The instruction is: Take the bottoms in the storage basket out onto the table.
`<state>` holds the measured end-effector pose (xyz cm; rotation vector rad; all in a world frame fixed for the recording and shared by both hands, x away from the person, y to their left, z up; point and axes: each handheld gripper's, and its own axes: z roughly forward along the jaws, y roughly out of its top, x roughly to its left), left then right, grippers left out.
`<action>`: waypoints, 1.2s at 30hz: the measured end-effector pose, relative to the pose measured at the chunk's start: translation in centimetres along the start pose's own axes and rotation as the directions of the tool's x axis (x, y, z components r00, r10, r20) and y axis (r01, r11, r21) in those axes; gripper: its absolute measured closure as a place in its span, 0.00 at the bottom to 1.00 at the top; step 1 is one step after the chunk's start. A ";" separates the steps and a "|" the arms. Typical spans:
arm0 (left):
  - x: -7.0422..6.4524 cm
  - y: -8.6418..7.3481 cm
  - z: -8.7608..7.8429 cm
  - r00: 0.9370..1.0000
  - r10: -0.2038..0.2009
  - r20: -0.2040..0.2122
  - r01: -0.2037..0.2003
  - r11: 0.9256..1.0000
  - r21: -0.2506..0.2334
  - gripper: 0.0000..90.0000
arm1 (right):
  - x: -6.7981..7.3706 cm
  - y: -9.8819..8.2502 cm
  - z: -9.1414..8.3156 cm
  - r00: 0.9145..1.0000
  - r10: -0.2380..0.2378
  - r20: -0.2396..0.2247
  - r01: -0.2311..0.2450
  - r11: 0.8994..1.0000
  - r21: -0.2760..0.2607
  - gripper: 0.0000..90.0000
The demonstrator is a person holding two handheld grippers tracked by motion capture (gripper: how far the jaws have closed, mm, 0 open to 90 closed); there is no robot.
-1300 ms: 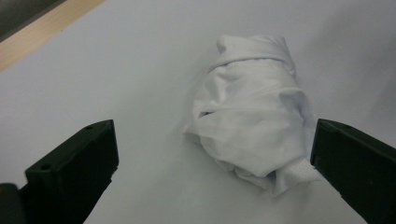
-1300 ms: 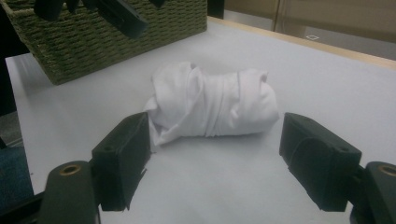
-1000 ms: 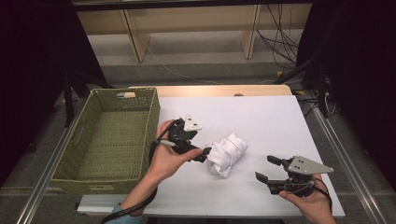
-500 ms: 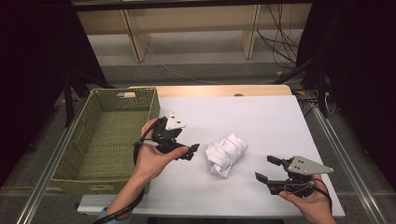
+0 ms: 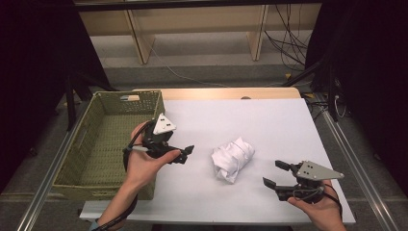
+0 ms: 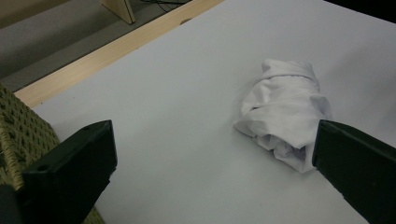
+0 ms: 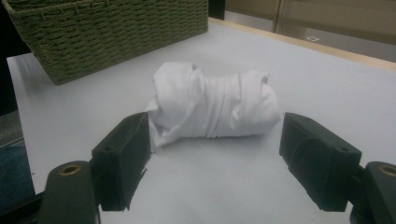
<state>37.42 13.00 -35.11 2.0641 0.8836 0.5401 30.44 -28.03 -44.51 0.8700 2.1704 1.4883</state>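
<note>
A rolled-up white cloth (image 5: 233,159) lies on the white table (image 5: 269,120), toward its near edge. The right gripper (image 5: 278,174) rests by the near right corner, jaws apart, empty. The left gripper (image 5: 185,153) hovers beside the green wicker basket (image 5: 82,154), jaws apart, empty.
</note>
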 end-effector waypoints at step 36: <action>2.8 -4.1 -1.9 0.998 -0.051 -0.035 0.050 0.998 -0.042 0.00 | -0.2 -0.1 0.0 1.000 -0.001 0.008 0.001 1.000 0.010 0.29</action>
